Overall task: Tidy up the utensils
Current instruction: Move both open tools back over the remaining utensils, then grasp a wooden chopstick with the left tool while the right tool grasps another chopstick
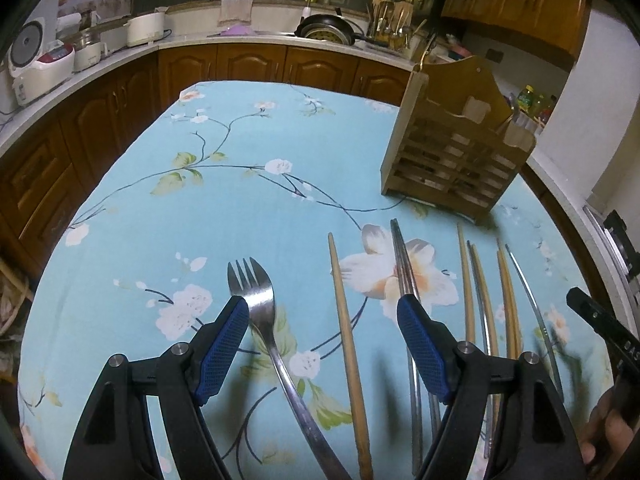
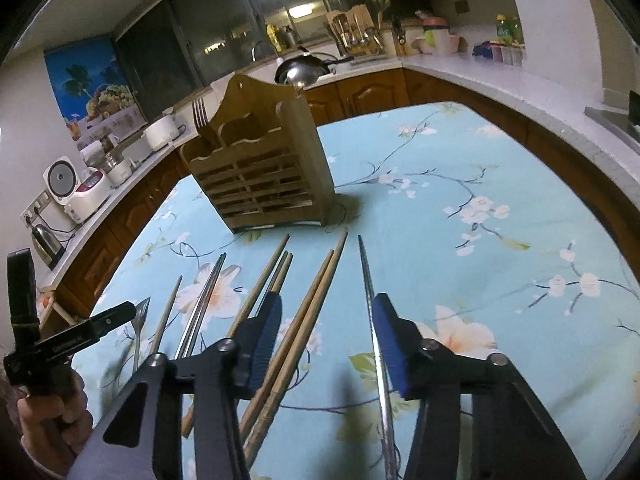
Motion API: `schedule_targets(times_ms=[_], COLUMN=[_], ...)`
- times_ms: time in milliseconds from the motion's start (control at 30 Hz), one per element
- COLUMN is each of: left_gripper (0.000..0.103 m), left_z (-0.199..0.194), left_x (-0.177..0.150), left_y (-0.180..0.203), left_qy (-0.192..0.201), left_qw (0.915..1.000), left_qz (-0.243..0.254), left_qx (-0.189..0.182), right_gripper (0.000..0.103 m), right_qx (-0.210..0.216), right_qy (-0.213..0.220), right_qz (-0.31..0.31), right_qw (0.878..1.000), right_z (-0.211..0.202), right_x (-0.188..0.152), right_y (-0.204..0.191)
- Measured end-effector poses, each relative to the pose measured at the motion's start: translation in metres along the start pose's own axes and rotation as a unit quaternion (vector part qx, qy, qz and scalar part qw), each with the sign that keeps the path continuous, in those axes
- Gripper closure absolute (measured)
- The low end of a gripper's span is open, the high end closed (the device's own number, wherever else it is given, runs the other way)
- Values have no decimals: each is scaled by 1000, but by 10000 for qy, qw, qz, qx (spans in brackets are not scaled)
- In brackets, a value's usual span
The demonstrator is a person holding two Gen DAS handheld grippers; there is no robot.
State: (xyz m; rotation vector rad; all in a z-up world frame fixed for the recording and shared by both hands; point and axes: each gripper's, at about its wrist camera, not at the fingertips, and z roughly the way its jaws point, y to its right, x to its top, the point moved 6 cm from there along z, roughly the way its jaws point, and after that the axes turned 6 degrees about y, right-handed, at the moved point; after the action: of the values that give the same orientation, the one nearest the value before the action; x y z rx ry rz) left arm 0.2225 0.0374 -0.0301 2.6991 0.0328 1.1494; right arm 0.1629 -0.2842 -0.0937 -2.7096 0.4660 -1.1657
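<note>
A metal fork lies on the blue floral tablecloth between the open fingers of my left gripper, close to the left pad. A wooden chopstick and metal chopsticks lie to its right. My right gripper is open and empty above a pair of wooden chopsticks, with a metal chopstick by its right pad. A wooden utensil holder stands beyond with a fork in its left compartment; it also shows in the left wrist view.
More wooden and metal chopsticks lie in a row on the cloth. The right gripper's body shows at the left view's edge. Kitchen counters with rice cookers and a pan surround the table.
</note>
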Motion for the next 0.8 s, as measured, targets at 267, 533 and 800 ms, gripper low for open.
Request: schedule_targets(times_ms=[267,533,800], left_gripper=[32,44,54], left_z=[22,58,88], left_x=[9,18,21], left_y=[3,11,16], left_qy=[-238,-559,-764], left_qw=[9996,9979,9956], left_qz=[147,323,540], left_qx=[41,23,90], right_gripper=[74,86,88], right_qx=[5,-201,-363], right_qy=[-313,-696,-946], right_qz=[49,105,34], right_qw=[9995,9973,9949], right_z=[31,75,105], right_x=[3,15,24], right_y=[0,9,12])
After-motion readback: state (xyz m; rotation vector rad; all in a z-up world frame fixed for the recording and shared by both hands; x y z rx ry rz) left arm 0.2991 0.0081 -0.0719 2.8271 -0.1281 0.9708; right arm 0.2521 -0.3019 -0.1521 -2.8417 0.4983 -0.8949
